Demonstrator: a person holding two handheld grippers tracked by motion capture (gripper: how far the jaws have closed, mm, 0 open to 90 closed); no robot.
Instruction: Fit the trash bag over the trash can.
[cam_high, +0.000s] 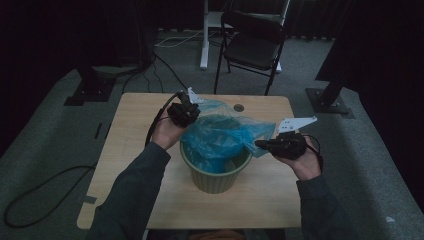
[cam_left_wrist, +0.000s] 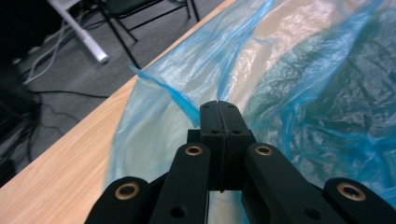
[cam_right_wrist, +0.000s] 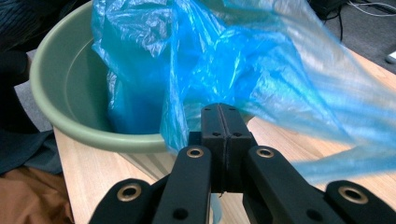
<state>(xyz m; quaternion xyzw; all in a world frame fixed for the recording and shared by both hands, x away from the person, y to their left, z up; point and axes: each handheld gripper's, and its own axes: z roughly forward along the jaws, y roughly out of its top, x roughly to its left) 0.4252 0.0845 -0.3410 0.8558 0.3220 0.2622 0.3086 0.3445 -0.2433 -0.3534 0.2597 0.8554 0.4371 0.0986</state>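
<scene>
One overhead view, two close views riding the hand-held grippers.
The high camera looks forward and down over the desk (cam_high: 130, 150); both gripper cameras sit just behind their jaws, sharing the blue bag (cam_high: 222, 132).

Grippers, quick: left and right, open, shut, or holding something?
Left gripper: jaws closed on the edge of the blue plastic bag.
Right gripper: jaws closed on the bag's other edge.
</scene>
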